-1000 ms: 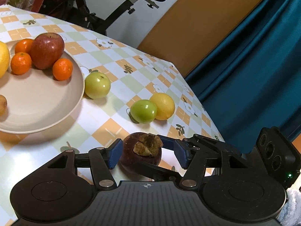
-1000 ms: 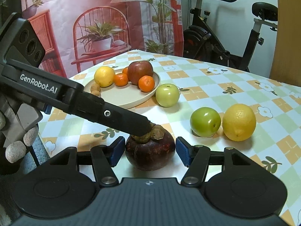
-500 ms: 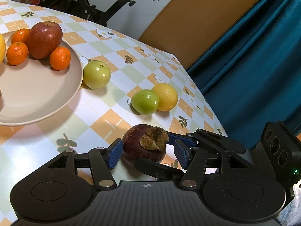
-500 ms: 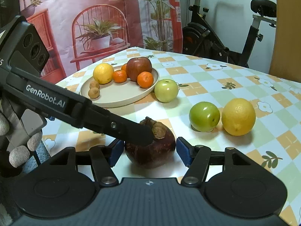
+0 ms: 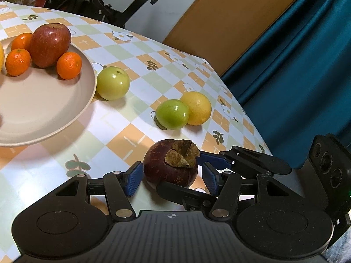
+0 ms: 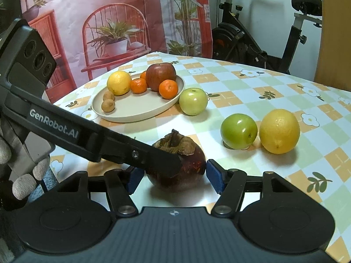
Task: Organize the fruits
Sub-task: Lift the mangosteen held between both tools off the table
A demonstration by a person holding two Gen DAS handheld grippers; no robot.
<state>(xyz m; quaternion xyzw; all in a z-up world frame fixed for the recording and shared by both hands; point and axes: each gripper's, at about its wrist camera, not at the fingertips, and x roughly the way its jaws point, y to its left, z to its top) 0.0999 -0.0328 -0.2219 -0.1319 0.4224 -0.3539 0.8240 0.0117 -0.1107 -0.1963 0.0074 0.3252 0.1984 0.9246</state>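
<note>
A dark purple mangosteen [image 5: 171, 166] sits on the checked tablecloth, and both grippers have their jaws around it. My left gripper [image 5: 172, 180] is closing; its left pad is at the skin and a slim gap shows at the right pad. My right gripper [image 6: 175, 178] is open, with its blue pads just off the mangosteen [image 6: 188, 171]. A left finger [image 6: 162, 162] crosses the fruit's front. The beige plate [image 6: 136, 107] holds a red apple [image 6: 161, 75], mandarins, a lemon [image 6: 119, 82] and two small brown fruits. On the cloth lie a pale green apple [image 6: 193, 102], a green apple [image 6: 239, 131] and a yellow citrus [image 6: 279, 131].
The table's rounded edge [image 5: 248, 118] drops off toward a teal curtain [image 5: 296, 65]. An exercise bike [image 6: 263, 32] and a printed backdrop stand behind the table. A gloved hand [image 6: 24, 175] holds the left gripper at the table's near left corner.
The left jaws have narrowed on the mangosteen and the right jaws have eased apart slightly. The left finger has slid lower across the fruit. The fruit has tipped a little.
</note>
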